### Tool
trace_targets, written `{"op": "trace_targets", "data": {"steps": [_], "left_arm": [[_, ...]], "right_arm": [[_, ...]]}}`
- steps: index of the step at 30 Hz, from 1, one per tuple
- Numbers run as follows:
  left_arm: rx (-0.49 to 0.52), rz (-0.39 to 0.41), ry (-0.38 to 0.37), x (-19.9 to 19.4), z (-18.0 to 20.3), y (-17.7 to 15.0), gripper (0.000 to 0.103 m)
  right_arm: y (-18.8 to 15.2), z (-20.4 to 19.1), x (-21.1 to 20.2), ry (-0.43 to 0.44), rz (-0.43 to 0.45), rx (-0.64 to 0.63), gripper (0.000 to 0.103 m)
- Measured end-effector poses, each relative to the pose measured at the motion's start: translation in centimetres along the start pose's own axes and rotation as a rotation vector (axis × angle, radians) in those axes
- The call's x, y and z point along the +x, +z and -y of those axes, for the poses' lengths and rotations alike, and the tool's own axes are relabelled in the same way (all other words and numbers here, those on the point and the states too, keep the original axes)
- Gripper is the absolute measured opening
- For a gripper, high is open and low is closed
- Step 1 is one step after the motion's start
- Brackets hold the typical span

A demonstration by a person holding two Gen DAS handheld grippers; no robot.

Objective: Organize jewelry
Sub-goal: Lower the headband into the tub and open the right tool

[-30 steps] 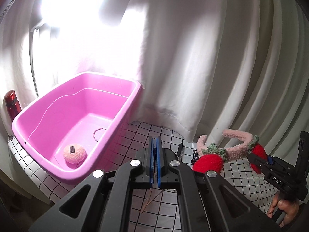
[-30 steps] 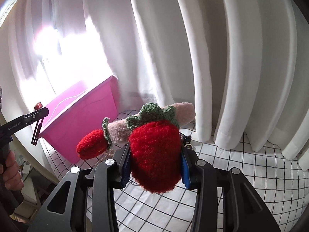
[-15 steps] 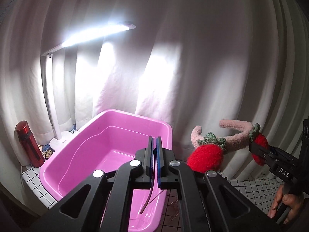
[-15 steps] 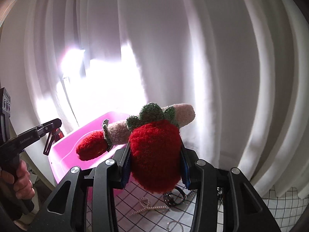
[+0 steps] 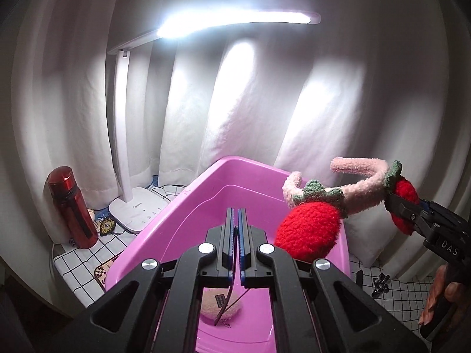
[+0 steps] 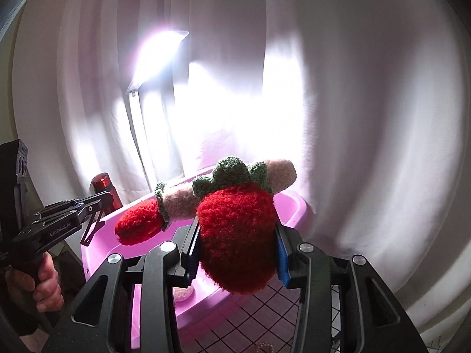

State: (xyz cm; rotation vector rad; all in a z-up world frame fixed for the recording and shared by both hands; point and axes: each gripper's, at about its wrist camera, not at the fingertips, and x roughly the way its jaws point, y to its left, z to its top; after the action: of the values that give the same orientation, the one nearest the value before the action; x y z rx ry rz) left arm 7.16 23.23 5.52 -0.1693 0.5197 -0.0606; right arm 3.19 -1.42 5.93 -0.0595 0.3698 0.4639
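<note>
White curtains (image 5: pixel 265 111) hang in folds behind everything, lit hard by a desk lamp (image 5: pixel 123 135) whose bright bar arches over the back of the scene. Below them I see a worktop (image 5: pixel 73 261) covered in a white cloth with a black grid, and on it a pink plastic tub (image 5: pixel 188 206).

My left gripper (image 5: pixel 235 235) sits over the tub with its blue-padded jaws pressed almost together – pinched on a thin dark strand (image 5: pixel 226 300) that dangles down into the tub; I cannot tell what kind of piece it is. Under it, on the tub floor, lies a fuzzy pink puff (image 5: pixel 219 303) with a small dark tag.

My right gripper (image 6: pixel 235 250) is spread wide around a plush strawberry and clamps it from both sides. That strawberry belongs to a fuzzy pink strawberry headband (image 6: pixel 235 229), held in the air above the tub's near rim – the second strawberry and the band's arc stick out to the left. From the left wrist view the headband (image 5: pixel 347 185) hangs at the tub's right edge.

A red water bottle (image 5: pixel 72 209) stands left of the lamp base, just beside the curtain. Small dark trinkets (image 5: pixel 379 282) lie on the grid cloth right of the tub, too small to identify.
</note>
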Motion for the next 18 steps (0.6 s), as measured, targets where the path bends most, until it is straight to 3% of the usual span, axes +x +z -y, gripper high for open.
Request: {"op": "trace_targets", "data": {"steps": [9, 18], "left_arm": [[-0.012, -0.081, 0.053, 4.7, -1.4, -1.1, 0.003], [0.002, -0.16, 0.121, 6.6, -1.1, -1.5, 0.003]], "right_arm": [[-0.1, -1.8, 6.6, 0.011, -0.133, -0.04, 0.04], [-0.7, -1.7, 9.0, 0.0, -0.185, -0.04, 0.04]]}}
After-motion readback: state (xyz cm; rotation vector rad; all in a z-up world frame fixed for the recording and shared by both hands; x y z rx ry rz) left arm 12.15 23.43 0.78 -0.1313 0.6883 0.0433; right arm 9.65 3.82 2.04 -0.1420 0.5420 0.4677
